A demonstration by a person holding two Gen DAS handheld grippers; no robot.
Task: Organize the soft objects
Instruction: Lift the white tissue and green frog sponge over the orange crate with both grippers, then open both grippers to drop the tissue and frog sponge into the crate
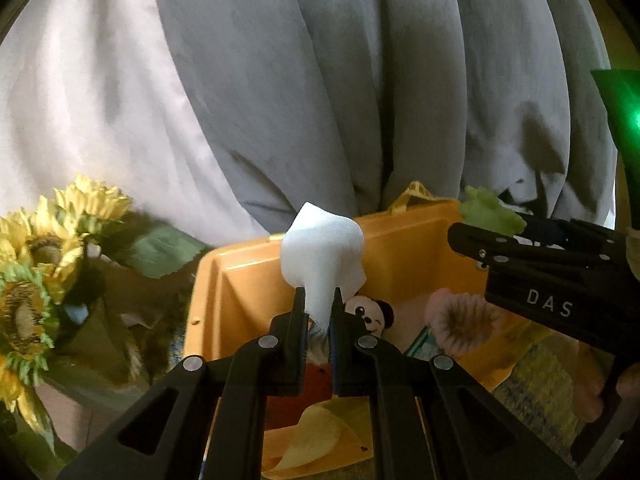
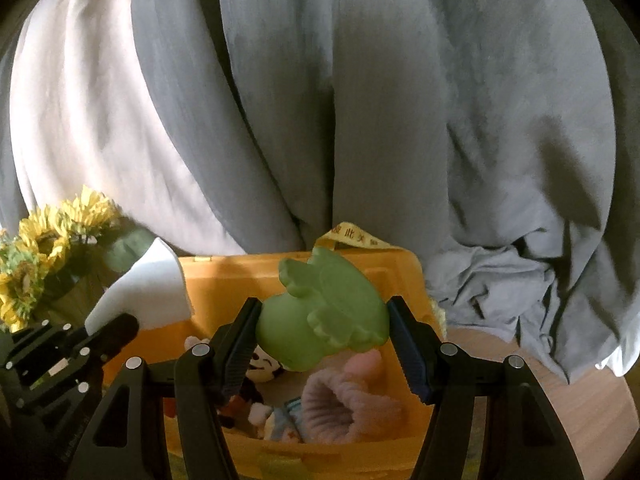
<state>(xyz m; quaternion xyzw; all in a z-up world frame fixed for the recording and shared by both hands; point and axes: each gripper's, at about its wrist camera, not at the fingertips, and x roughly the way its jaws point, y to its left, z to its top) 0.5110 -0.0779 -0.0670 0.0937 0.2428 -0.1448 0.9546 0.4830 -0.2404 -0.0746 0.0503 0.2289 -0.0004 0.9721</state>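
Two clamped toys (image 2: 324, 312) above bin (image 2: 404, 276)

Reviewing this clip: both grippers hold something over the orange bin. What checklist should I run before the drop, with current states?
1. Left gripper pinches the white foam piece: ok.
2. Right gripper clamps the green squishy toy: ok.
3. Both items above the orange bin: ok.
4. Room left in the bin beside the panda plush and pink fuzzy item: cannot tell.
5. Grippers apart from each other: ok.
6. Sunflowers outside the drop path: ok.
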